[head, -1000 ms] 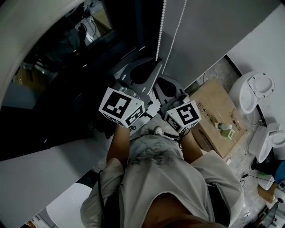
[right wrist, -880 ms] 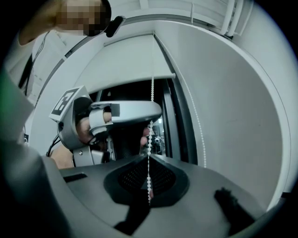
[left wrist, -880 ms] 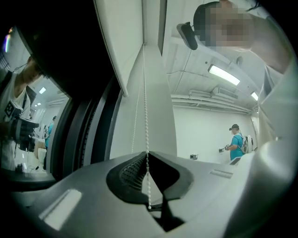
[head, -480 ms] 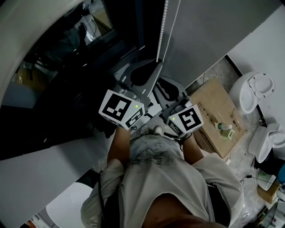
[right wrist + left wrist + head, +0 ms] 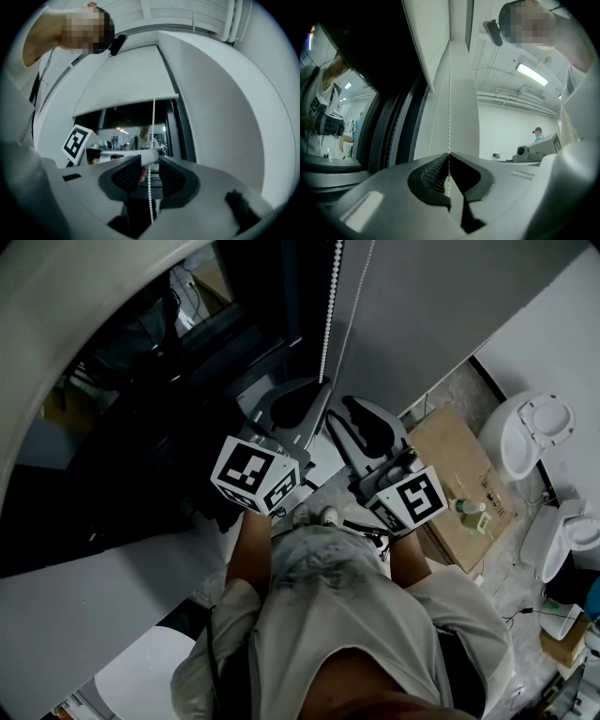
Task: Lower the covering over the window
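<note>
Left tongs (image 5: 450,157) stay clamped on the white beaded pull cord (image 5: 450,93); my right tongs (image 5: 150,164) just let go, jaws opening around it, probably to regrip higher.

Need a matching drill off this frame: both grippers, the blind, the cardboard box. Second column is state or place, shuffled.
Things
1 left gripper
2 right gripper
3 roller blind
4 cardboard box

State or place
A on the floor
B jaws apart, bead chain hanging between them
C drawn part-way down the window
D shut on the bead chain

Pairs: 1-D, 2-B (its jaws are opening at this moment, and the pads do not press the chain), 3-C, 4-A.
</note>
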Demonstrator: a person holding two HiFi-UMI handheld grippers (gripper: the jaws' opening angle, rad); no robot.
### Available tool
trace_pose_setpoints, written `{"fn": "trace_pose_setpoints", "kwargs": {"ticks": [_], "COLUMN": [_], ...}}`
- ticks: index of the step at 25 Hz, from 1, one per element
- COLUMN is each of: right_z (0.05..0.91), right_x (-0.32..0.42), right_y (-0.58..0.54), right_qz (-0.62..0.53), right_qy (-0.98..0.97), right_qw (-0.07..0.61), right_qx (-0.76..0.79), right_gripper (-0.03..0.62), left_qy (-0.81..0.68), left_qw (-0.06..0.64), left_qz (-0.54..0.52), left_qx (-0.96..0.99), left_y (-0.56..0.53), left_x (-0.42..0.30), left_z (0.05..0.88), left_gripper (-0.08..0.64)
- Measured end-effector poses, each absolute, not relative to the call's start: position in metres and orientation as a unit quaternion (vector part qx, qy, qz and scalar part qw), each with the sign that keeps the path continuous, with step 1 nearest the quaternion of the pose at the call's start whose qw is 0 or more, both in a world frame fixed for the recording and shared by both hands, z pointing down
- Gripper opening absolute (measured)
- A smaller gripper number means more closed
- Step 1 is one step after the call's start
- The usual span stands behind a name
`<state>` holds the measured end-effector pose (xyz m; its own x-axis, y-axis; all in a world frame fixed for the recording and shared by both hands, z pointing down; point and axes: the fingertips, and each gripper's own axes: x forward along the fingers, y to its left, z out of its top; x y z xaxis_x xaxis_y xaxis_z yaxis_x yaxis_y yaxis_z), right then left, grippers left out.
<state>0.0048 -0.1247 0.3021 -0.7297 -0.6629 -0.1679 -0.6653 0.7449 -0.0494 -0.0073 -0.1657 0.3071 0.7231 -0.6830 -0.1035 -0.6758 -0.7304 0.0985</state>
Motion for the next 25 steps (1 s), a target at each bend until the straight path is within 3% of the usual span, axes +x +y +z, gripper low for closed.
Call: {"fn": "trace_pose_setpoints", "kwargs": {"ticks": [25], "right_z": [0.242], "right_x": [-0.005], "right_y": [-0.146], "right_qz": [0.076], "right_qy": [0.928], "right_qw": [0.117], "right_qx": [-0.345], "right_gripper": [0.124], "left_qy": [-0.360], "left_qw": [0.082], "left_qz": [-0.030], "left_qx": [0.929], "left_y": [-0.155], "left_x": [-0.001], "left_z": [0.370], "left_gripper": [0.017]}}
